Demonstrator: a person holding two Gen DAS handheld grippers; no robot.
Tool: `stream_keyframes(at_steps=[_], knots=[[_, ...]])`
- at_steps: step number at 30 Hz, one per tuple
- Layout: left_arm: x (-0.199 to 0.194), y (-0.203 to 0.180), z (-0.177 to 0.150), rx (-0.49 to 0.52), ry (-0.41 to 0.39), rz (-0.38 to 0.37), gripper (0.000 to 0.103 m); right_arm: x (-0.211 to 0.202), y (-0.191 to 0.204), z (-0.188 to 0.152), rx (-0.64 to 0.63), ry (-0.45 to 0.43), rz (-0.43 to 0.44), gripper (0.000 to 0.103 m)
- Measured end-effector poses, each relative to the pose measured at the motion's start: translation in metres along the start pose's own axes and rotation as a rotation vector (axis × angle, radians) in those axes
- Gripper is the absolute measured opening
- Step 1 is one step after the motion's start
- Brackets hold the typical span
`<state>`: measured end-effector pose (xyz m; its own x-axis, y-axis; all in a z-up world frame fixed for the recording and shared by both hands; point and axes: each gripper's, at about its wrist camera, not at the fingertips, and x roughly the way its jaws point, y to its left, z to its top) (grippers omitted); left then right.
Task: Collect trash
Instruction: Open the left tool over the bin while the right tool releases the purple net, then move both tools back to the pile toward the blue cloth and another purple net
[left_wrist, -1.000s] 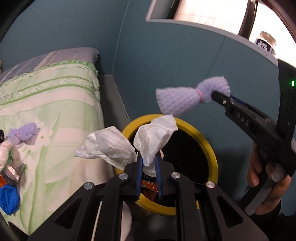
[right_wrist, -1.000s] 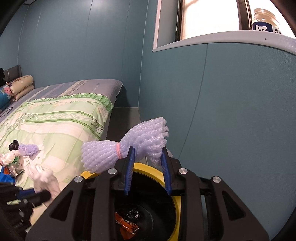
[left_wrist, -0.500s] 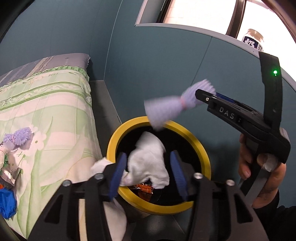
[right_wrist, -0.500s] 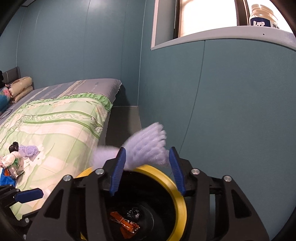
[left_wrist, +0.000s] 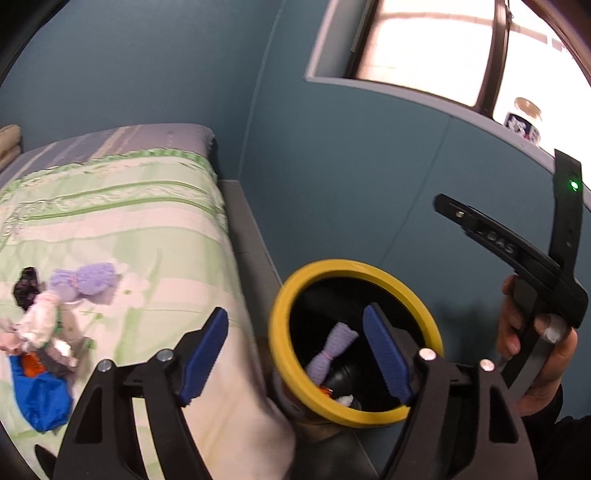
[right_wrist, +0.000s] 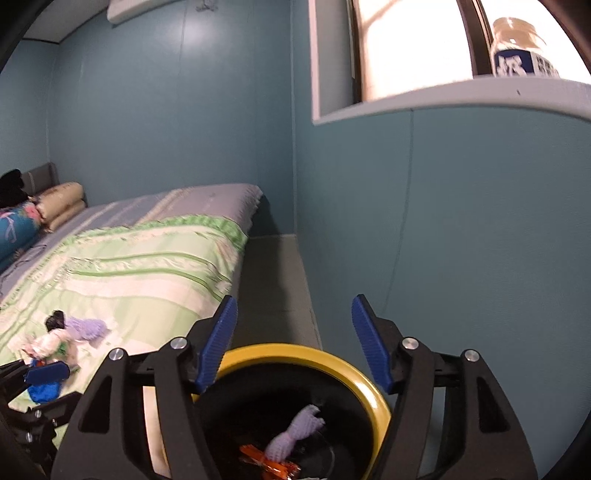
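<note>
Looking at the leftover trash pile (left_wrist: 48, 332) on the green bedspread (left_wrist: 122, 229), we are judging it as light, soft, crushable stuff: a purple foam net sleeve (left_wrist: 88, 282), a crumpled white tissue (left_wrist: 38, 319), a blue wrapper (left_wrist: 37, 391) and something black (left_wrist: 26, 288), all bunched together near the bed edge. We are expecting the foam net to squash and spring back, so pinching it at its tied waist is looking safest; the tissue can be nipped anywhere, and the wrapper may be slick. The yellow-rimmed bin (left_wrist: 354, 417) is sitting on the floor just beside the bed, and another purple foam net (left_wrist: 330, 354) is already lying inside it with an orange wrapper (right_wrist: 269, 463) and a scrap of white. The left gripper (left_wrist: 295, 360) is opening its jaws wide with nothing between the blue pads, hovering over the bin's near rim. The right gripper (right_wrist: 295, 343) is also opening, about halfway, empty, above the bin. We are seeing a hand (left_wrist: 532, 350) on its trigger.
</note>
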<state>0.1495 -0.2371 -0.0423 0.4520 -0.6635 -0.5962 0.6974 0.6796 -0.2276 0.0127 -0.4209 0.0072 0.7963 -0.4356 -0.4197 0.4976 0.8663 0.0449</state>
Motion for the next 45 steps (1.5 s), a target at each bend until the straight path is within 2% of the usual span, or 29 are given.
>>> stream_keyframes(at_steps=[6,12,19,23,29,33,45], knots=[[-0.028,0.029,0.004,-0.032,-0.057,0.069,0.081,-0.012,0.030,0.011,-0.030,-0.066,0.126,0.075],[-0.060,0.067,0.000,-0.071,-0.109,0.153,0.087,-0.017,0.070,0.023,-0.066,-0.134,0.235,0.083],[-0.090,0.111,-0.013,-0.151,-0.133,0.255,0.093,-0.004,0.118,0.032,-0.102,-0.129,0.346,0.089],[-0.102,0.140,-0.025,-0.188,-0.128,0.313,0.095,0.009,0.144,0.032,-0.119,-0.112,0.394,0.094],[-0.101,0.180,-0.052,-0.255,-0.078,0.367,0.095,0.037,0.193,0.024,-0.200,-0.087,0.448,0.094],[-0.094,0.204,-0.068,-0.308,-0.046,0.381,0.095,0.058,0.228,0.013,-0.256,-0.070,0.501,0.095],[-0.067,0.246,-0.094,-0.429,0.012,0.395,0.095,0.139,0.328,-0.031,-0.499,0.100,0.608,0.095]])
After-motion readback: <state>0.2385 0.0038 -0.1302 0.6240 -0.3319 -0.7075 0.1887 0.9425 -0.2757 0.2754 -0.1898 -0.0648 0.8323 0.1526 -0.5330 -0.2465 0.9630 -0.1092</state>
